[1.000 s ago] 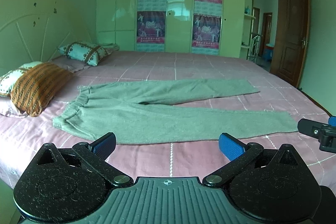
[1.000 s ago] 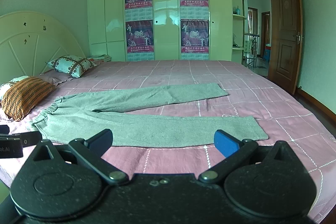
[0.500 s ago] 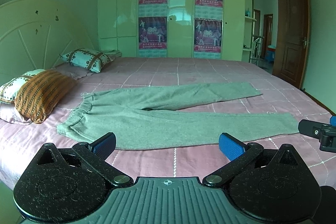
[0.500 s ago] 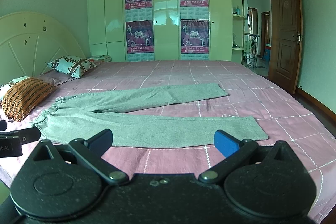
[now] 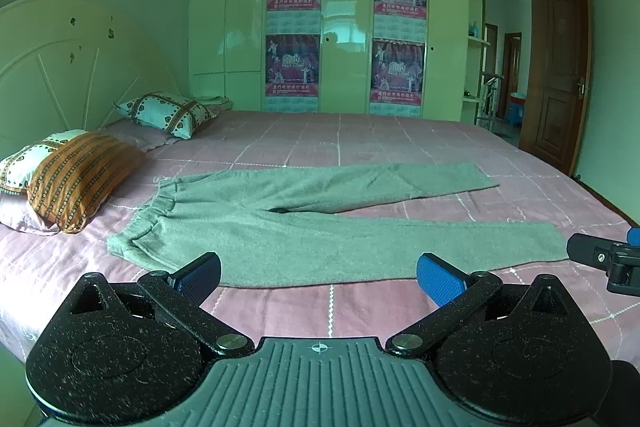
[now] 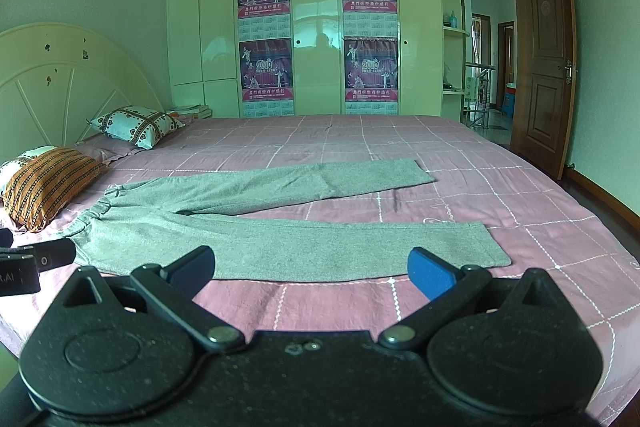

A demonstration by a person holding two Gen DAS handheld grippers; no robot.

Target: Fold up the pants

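Pants [image 5: 320, 227]: flat on the bed [image 5: 400, 143] before me, waistband to my left, legs running right, far leg angled away from the near one.
Pillows [image 5: 76, 175]: left of the waistband, against the headboard [image 5: 60, 67].
Wardrobe [image 5: 344, 27]: behind the bed.
Door [image 5: 560, 75]: far right.
My left gripper [image 5: 318, 277]: at the near edge, before the near leg.
My right gripper [image 6: 310, 269]: to its right, likewise before that leg.
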